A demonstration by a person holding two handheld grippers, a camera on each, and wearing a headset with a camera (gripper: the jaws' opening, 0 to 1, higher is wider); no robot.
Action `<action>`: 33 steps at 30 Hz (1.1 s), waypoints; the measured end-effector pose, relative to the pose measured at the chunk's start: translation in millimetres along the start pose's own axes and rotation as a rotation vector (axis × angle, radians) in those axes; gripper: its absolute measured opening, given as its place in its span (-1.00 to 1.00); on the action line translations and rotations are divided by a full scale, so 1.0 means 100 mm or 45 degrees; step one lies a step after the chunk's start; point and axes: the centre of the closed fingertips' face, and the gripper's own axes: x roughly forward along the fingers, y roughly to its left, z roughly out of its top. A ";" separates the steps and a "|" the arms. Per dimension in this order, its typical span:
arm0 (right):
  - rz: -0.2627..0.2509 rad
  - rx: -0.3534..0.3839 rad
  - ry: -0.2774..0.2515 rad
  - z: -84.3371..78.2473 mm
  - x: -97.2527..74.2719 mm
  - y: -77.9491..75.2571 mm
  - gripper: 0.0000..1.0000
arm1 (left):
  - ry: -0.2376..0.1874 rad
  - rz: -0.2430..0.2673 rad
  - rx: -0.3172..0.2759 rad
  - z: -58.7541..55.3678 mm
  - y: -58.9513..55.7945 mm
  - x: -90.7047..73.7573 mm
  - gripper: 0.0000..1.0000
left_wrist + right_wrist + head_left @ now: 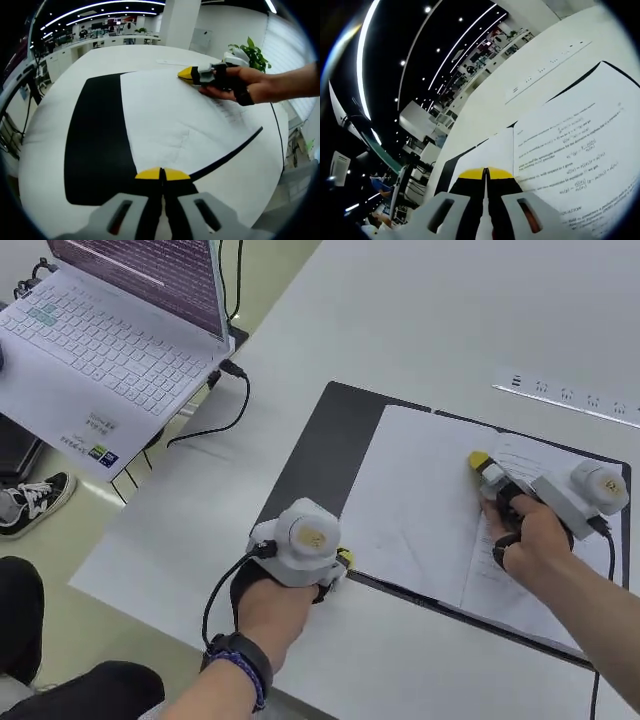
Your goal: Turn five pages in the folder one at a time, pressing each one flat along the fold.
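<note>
Both pairs of jaws are pressed together. My left gripper (162,174) sits at the near edge of the folder (320,440); pinched paper I cannot confirm. My right gripper (485,173) rests on the printed page (570,150). The folder lies open on the table (420,310), its near right corner hidden behind my arm.

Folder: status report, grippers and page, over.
Left hand-held gripper shut, tips at near edge of folder. Right hand-held gripper shut, tips on pages by the fold. Laptop well apart.
</note>
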 end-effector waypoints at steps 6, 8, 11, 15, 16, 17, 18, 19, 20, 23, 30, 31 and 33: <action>-0.021 0.066 -0.049 0.17 0.18 -0.22 -1.00 | -0.005 -0.007 -0.006 0.00 0.00 0.00 -1.00; -0.024 0.066 -0.055 0.21 0.23 -0.27 -1.00 | -0.006 -0.010 -0.003 0.00 0.01 0.00 -1.00; -0.029 0.088 -0.067 0.26 0.32 -0.36 -1.00 | -0.008 -0.015 0.001 0.00 0.00 0.00 -1.00; -0.041 0.066 -0.066 0.28 0.38 -0.42 -1.00 | -0.006 -0.014 0.004 0.00 0.01 0.00 -1.00; -0.037 0.041 -0.055 0.27 0.38 -0.44 -1.00 | -0.006 -0.011 -0.002 0.00 0.00 0.00 -1.00; -0.031 0.050 -0.056 0.26 0.36 -0.43 -1.00 | -0.005 -0.010 -0.005 0.00 0.00 0.00 -1.00; -0.028 0.061 -0.059 0.25 0.35 -0.45 -1.00 | -0.003 -0.008 -0.004 0.00 0.00 0.00 -1.00; -0.025 0.060 -0.056 0.24 0.35 -0.46 -1.00 | -0.001 -0.008 -0.002 0.00 0.00 0.00 -1.00; -0.015 0.032 -0.036 0.22 0.34 -0.45 -1.00 | 0.002 -0.007 0.001 0.00 0.00 0.00 -1.00; -0.002 -0.008 -0.018 0.15 0.28 -0.44 -1.00 | 0.004 -0.008 0.001 0.00 0.00 0.00 -1.00; 0.025 -0.009 -0.029 0.06 0.13 -0.45 -1.00 | -0.019 -0.016 -0.022 0.00 0.00 -0.01 -1.00; 0.025 -0.007 -0.030 0.06 0.12 -0.47 -1.00 | -0.023 -0.018 -0.020 0.00 0.00 -0.01 -1.00; 0.028 -0.018 -0.029 0.01 0.04 -0.40 -1.00 | -0.026 -0.019 -0.019 0.00 0.00 -0.01 -1.00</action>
